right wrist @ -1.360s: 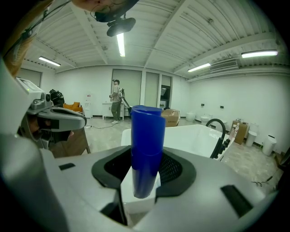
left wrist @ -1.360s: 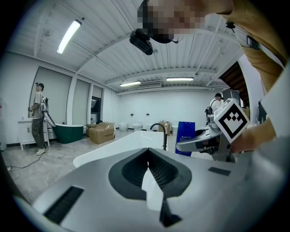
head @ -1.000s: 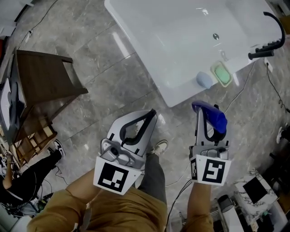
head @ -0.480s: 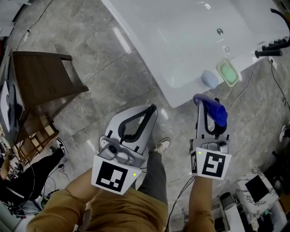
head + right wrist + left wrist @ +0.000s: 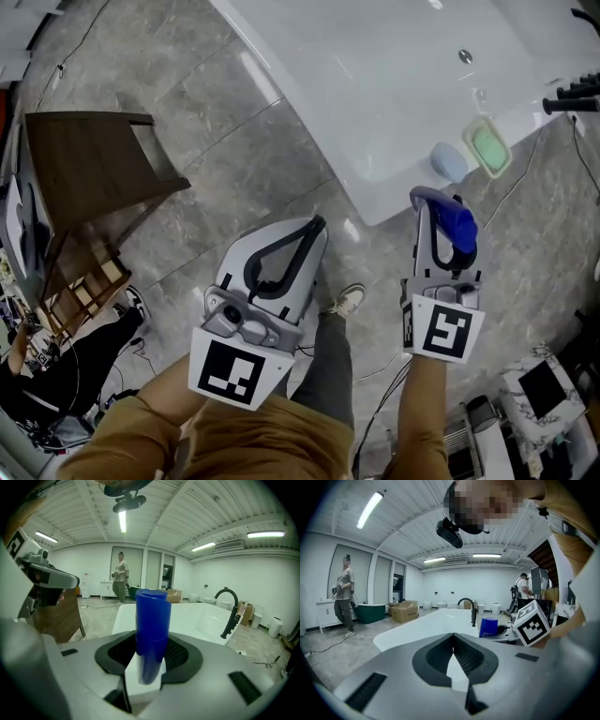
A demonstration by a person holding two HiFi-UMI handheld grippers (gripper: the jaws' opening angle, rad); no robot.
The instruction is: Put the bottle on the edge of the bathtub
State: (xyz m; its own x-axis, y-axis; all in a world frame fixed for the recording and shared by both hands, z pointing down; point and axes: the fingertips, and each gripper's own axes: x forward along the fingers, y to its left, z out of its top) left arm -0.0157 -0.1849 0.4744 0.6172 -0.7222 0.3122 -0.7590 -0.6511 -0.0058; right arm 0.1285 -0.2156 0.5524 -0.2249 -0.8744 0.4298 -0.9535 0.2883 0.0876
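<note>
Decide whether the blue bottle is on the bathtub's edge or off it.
Off it: the right claw grips the blue bottle over the floor, short of the bathtub.

Our head camera looks steeply down; cameras on the left tool (image 5: pixel 317 223) and right tool (image 5: pixel 439 201) face closely along their jaws; all share the bathtub (image 5: pixel 328 112).

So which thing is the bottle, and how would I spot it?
Find the big white bathtub, then look just off its near corner. The bottle is the dark blue tube clamped in the right hand-held gripper; the pale blue lump and green soap dish nearby sit on the tub's edge instead.
</note>
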